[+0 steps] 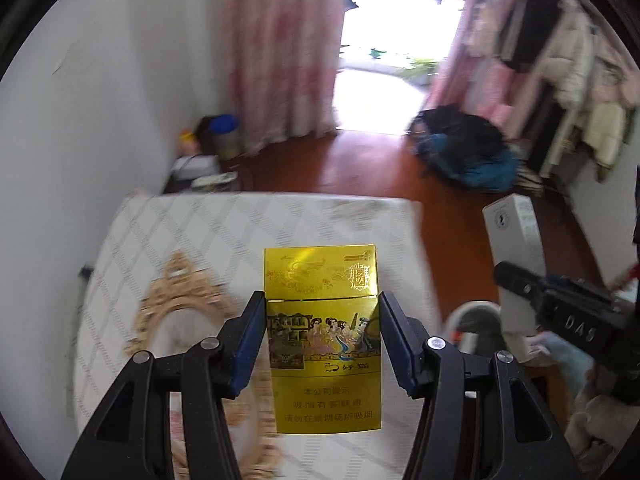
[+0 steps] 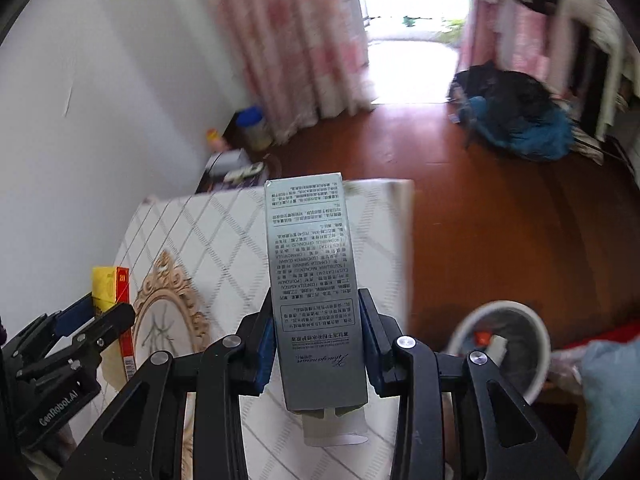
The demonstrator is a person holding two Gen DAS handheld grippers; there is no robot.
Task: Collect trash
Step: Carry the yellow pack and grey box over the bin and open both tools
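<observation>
My left gripper [image 1: 322,308] is shut on a gold cigarette pack [image 1: 322,340], which stands upright between the blue pads above a white checked table [image 1: 200,232]. In the right wrist view the same pack [image 2: 110,288] and left gripper [image 2: 100,312] show at the lower left. My right gripper [image 2: 318,308] is shut on a tall silver carton [image 2: 312,280] with printed text and an open bottom flap. That carton [image 1: 516,248] and the right gripper [image 1: 520,280] appear at the right of the left wrist view. A round white waste bin [image 2: 504,344] with scraps inside sits low on the right.
A gold-framed oval mirror [image 2: 168,320] lies on the table. The red-brown wooden floor [image 2: 480,220] stretches to pink curtains [image 2: 296,40] and a bright doorway. A dark and blue heap of cloth [image 2: 516,120] lies on the floor. Jars and clutter [image 2: 248,132] fill the wall corner.
</observation>
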